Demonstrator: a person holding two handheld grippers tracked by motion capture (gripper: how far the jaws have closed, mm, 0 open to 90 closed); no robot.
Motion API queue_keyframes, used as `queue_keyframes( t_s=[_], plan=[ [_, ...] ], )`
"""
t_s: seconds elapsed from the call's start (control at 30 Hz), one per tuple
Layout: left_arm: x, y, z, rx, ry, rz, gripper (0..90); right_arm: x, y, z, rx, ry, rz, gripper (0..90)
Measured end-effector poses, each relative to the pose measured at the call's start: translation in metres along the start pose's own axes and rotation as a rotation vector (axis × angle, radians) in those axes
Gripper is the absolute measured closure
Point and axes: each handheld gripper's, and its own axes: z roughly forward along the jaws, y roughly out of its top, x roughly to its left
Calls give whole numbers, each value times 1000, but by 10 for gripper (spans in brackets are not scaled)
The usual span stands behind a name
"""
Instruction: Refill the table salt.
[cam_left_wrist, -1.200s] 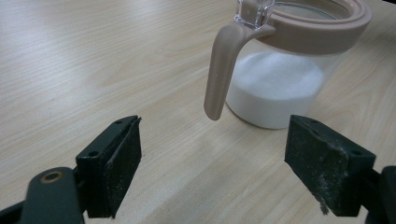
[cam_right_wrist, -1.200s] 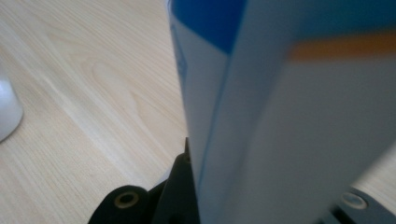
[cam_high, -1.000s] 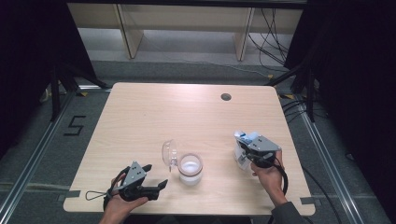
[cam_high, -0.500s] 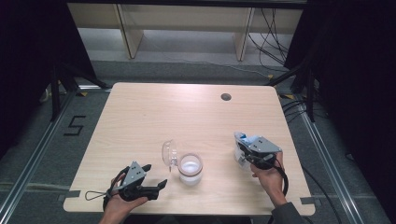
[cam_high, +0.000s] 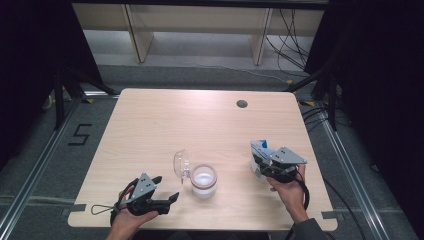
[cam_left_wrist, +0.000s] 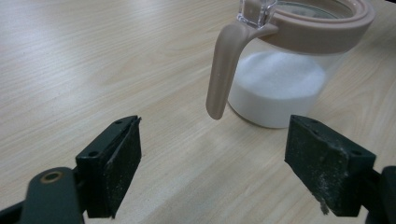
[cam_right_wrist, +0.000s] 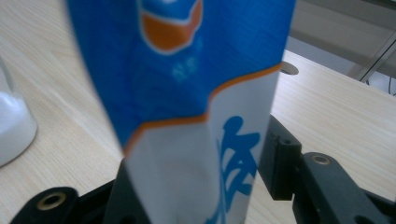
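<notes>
A clear jar (cam_high: 204, 182) with a beige rim holds white granules and stands near the table's front middle, its clear lid (cam_high: 179, 164) flipped up at its left. In the left gripper view the jar (cam_left_wrist: 280, 79) stands just ahead, with a beige handle (cam_left_wrist: 223, 70) hanging from the rim. My left gripper (cam_high: 166, 188) (cam_left_wrist: 222, 163) lies low on the table left of the jar, open and holding nothing. My right gripper (cam_high: 263, 165) (cam_right_wrist: 196, 186) hovers to the jar's right, shut on an upright blue-and-white packet (cam_high: 261, 148) (cam_right_wrist: 187, 93).
The light wooden table (cam_high: 165, 125) has a round cable hole (cam_high: 242, 104) (cam_right_wrist: 289, 68) at the back right. The jar's wall (cam_right_wrist: 11, 126) shows at the left edge of the right gripper view. Shelves and cables lie beyond the table's far edge.
My right gripper with the packet has drifted slightly toward the table's near edge. The left gripper and the jar have stayed put.
</notes>
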Motion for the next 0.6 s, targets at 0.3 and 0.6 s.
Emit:
queue_keyframes(
  t_s=[0.3, 0.6],
  plan=[
    [0, 0, 0, -1, -1, 1, 182, 2, -1, -5, -16, 31, 87, 446],
    [0, 0, 0, -3, 0, -16, 181, 1, -4, -11, -54, 39, 126, 329]
  ],
)
